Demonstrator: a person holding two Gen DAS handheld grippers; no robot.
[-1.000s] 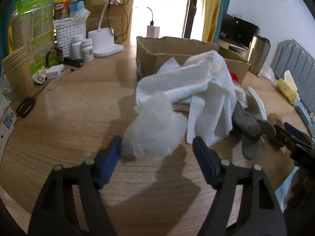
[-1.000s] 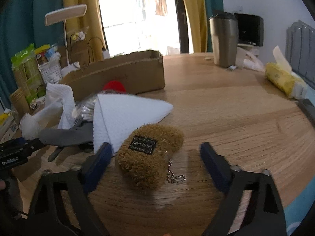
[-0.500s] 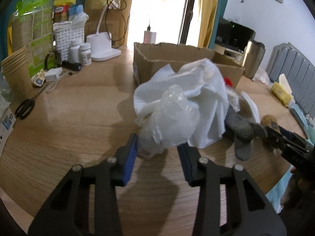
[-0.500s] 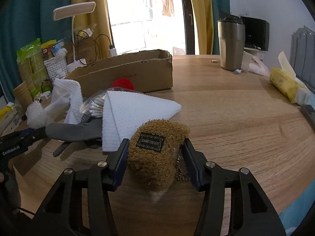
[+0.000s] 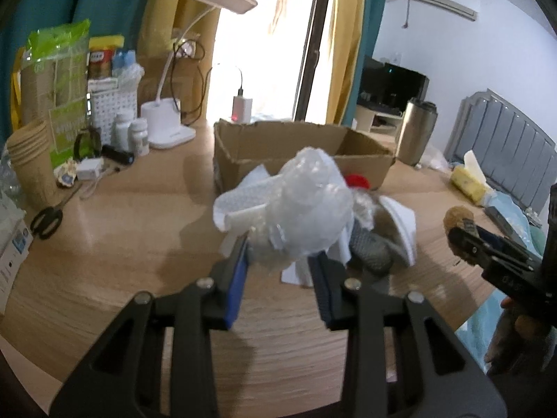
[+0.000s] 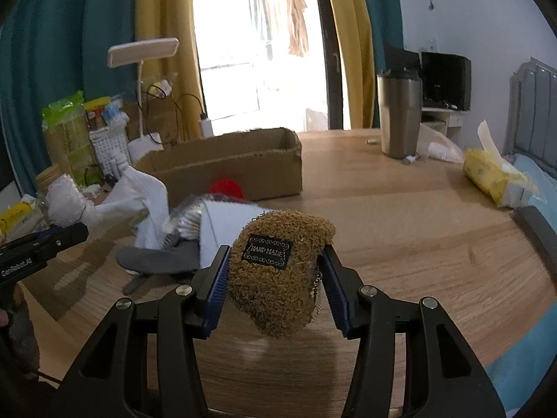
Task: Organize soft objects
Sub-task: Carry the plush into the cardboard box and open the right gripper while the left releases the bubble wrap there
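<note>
Left wrist view shows the left gripper (image 5: pixel 278 261) with its blue pads pinching a crumpled wad of clear bubble wrap (image 5: pixel 306 205), the jaws closing on it; the wad sits off the wooden table (image 5: pixel 139 244), in front of a white paper towel (image 5: pixel 240 205) and a grey sock (image 5: pixel 372 254) that lie in a heap near the middle; behind the heap stands an open cardboard box (image 5: pixel 289 149), with a red thing (image 5: pixel 357 181) just at its near wall; far left are a white desk lamp (image 5: pixel 167 129), two white bottles (image 5: pixel 130 134), a stack of paper cups (image 5: pixel 29 160) and black scissors (image 5: pixel 47 221); a steel tumbler (image 5: pixel 416 132) stands to the right of the box; at the right edge the right gripper (image 5: pixel 466 237) shows side-on.

Right wrist view shows the right gripper squeezing a brown fuzzy pouch (image 6: pixel 278 268) with a black "HAND MADE" label between its blue pads, clear of the tabletop, a small chain hanging at its right side; a yellow tissue pack (image 6: pixel 494 177) lies far right.
</note>
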